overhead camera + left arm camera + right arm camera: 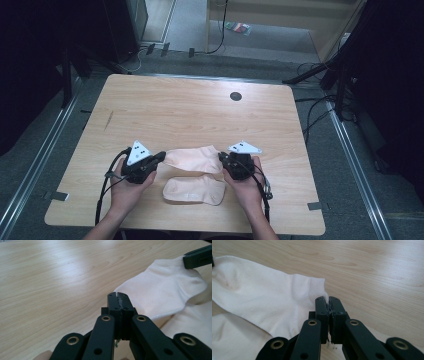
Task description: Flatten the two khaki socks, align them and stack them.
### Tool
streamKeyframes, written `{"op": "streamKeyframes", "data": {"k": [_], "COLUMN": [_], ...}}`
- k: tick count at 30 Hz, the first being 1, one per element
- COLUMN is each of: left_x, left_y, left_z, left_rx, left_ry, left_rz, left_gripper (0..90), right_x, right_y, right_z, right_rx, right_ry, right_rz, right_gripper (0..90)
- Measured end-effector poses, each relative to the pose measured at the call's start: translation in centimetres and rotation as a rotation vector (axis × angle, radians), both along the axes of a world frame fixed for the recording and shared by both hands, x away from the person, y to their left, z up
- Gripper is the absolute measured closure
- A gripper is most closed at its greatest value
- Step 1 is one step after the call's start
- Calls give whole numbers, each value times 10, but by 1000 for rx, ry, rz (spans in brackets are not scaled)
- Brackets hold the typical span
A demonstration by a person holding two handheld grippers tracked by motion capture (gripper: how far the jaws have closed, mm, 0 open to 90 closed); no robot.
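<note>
Pale wood-grain table [200, 107], rounded corners, with a small dark round disc [235, 96] near its far edge. High view: two pale ankle socks at the near edge, the upper sock [195, 159] stretched between both tools, the lower sock [195, 190] lying flat just beside it. Left gripper [161, 157] and right gripper [221, 156], each hand-held, jaws pressed together on opposite ends of the upper sock. Right gripper view: ribbed knit cuff [318, 287] pinched between black jaws
</note>
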State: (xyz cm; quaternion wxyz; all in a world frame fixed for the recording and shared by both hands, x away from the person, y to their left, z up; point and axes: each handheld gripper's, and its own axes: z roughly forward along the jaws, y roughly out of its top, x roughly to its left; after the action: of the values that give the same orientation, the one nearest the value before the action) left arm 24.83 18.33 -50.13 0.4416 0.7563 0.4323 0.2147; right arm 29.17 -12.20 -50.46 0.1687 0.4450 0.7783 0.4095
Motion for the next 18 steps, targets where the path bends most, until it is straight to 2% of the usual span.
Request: {"op": "streamKeyframes", "data": {"k": [5, 10, 14, 18], "left_x": [-27, -51, -58, -58], "left_y": [5, 4, 5, 4], "left_z": [0, -10, -18, -24], "left_rx": [-43, -48, -31, -24], "left_ry": [16, 39, 51, 61], "left_rz": [-33, -56, -58, -57], "left_gripper": [900, 900, 900, 900], "right_x": [-26, -51, -64, -67], "right_y": [-5, -6, -6, -7], "right_z": [11, 8, 1, -5], "right_rx": [13, 1, -17, -17], "right_ry": [-1, 16, 30, 32], "right_rz": [34, 51, 66, 54], "right_gripper": [878, 878, 878, 878]}}
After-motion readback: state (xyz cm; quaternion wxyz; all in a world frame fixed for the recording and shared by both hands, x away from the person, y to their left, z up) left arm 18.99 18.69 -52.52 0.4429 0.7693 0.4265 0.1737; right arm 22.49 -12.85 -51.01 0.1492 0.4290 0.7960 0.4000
